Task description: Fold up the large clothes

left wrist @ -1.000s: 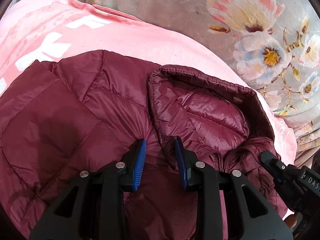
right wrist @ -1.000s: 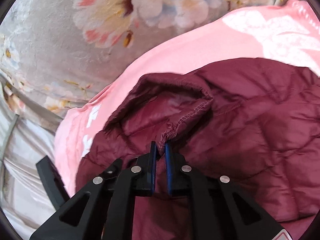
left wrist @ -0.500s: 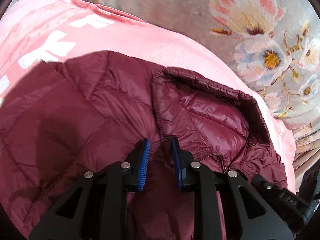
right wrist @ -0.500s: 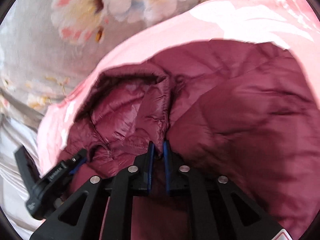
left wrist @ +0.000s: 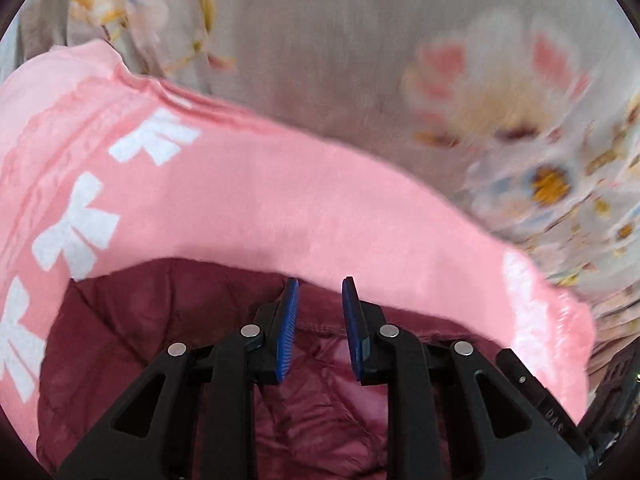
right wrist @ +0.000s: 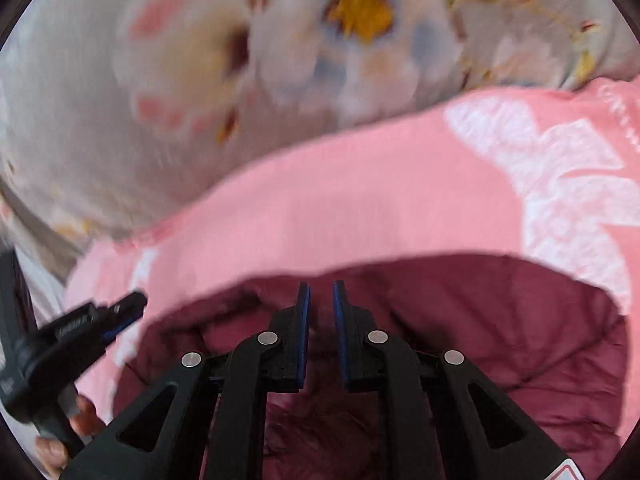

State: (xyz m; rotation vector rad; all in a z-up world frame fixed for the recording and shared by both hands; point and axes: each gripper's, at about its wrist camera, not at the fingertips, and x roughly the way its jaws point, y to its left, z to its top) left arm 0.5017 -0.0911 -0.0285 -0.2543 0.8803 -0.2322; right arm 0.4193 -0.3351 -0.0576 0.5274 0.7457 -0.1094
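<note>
The maroon puffer jacket (left wrist: 140, 340) lies on a pink blanket (left wrist: 280, 200), and its far edge runs just under my fingertips in both views. My left gripper (left wrist: 320, 280) is shut on a fold of the jacket, with a stitched seam showing between the blue pads. My right gripper (right wrist: 321, 283) stands over the jacket (right wrist: 500, 340). Its jaws are opening, with maroon fabric in the gap and both pad faces bare. Glossy lining shows below the left fingers. Both views are blurred.
The pink blanket (right wrist: 360, 200) with white bow prints covers a grey floral bedspread (left wrist: 360, 40). The left gripper (right wrist: 80, 328) and a person's hand (right wrist: 80, 420) sit at the lower left of the right wrist view. The right gripper's body (left wrist: 540, 400) shows at the left view's lower right.
Both grippers rose and drew back, taking the jacket's hood end along. The open hood no longer shows ahead, and more pink blanket is in view. Left jaws narrowed; right jaws widened slightly.
</note>
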